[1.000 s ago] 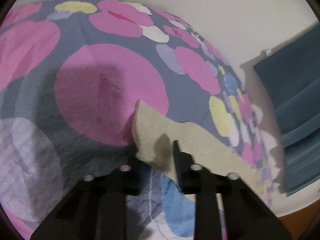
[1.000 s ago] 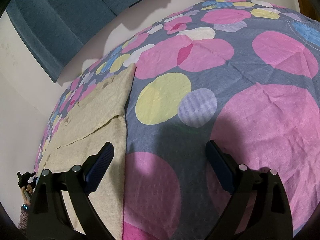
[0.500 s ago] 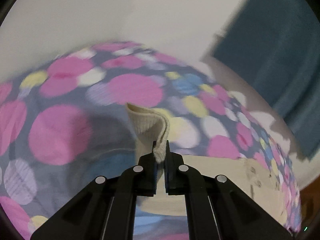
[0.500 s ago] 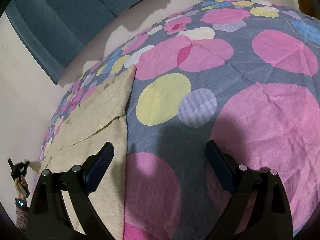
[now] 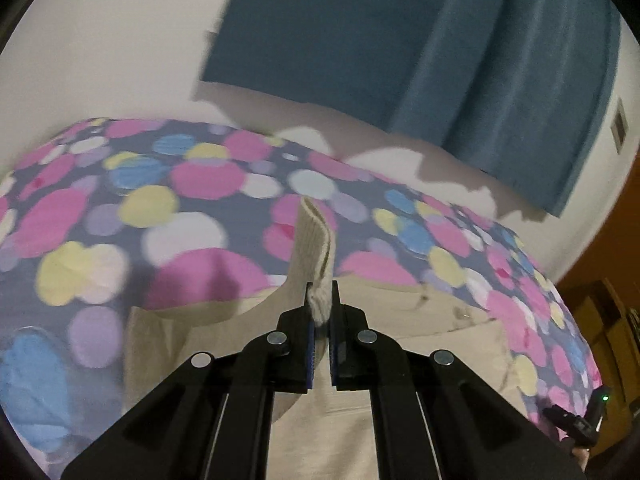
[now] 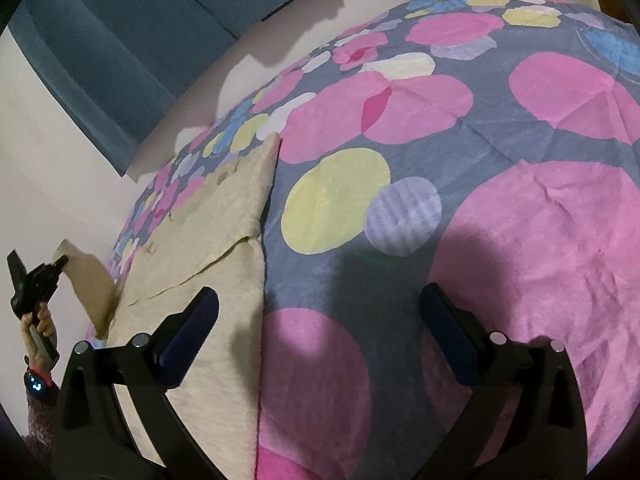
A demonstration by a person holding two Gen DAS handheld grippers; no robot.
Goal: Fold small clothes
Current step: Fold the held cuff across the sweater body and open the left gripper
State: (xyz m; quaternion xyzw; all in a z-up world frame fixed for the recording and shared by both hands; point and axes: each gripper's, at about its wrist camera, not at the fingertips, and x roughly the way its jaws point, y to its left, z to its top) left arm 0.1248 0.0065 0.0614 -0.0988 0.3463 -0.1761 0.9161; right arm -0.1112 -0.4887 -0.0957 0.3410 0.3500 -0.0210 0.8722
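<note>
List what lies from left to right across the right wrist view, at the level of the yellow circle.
left gripper shut on a lifted sleeve → beige garment lying flat → yellow circle → lilac striped circle → large pink circle on the bedspread.

A bedspread (image 6: pixel 500 240) is showing a grey-blue ground dotted with large pink circles, plus smaller pale yellow, lilac, white and sky-blue ones. Lying on it, a beige garment (image 6: pixel 208 248) is looking plain, with faint darker marks near one edge; its ribbed cuff (image 5: pixel 316 240) is showing the same beige. Behind, a teal curtain (image 5: pixel 420 48) is hanging against a cream wall (image 5: pixel 100 40). Both grippers are appearing black, with dark blue pads (image 6: pixel 188 332).
</note>
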